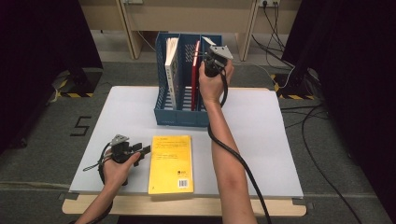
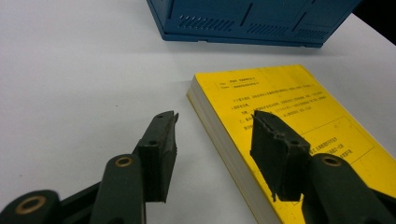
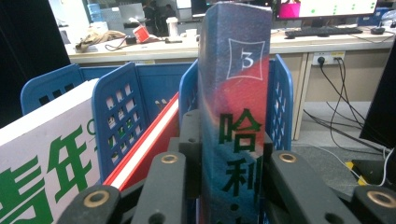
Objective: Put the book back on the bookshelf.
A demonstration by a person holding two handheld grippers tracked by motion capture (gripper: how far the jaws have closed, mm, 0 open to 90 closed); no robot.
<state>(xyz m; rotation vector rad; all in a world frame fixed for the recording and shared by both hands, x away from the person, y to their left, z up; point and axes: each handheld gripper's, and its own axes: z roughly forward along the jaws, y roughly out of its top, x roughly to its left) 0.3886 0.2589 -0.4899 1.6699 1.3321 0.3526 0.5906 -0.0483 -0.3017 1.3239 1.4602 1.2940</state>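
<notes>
In the high view the right hand-held gripper (image 1: 215, 58) was raised over the far right compartment of the blue file rack (image 1: 163, 114), and the hand and grey plate hid nearly all of the book it carried. The right gripper view showed that book plainly: a dark blue-and-red book (image 3: 236, 116) standing upright, spine toward the camera, clamped between the two black jaws, its lower part cut off behind them. The bottom of the book and how deep it sat in the compartment could not be made out. Left of it in the rack stood a thin red book (image 1: 195, 74) in the middle compartment and a white book (image 1: 172, 70) in the left one.

The left hand-held gripper (image 1: 140, 150) rested low on the bench (image 1: 261, 140) near its front left, its jaws spread apart and gripping nothing. A yellow book (image 1: 171, 163) lay flat on the bench just right of it; in the left gripper view one jaw stood over the cover's near corner and the other over bare bench, so the book's left edge lay between them. Contact with the cover could not be judged.
</notes>
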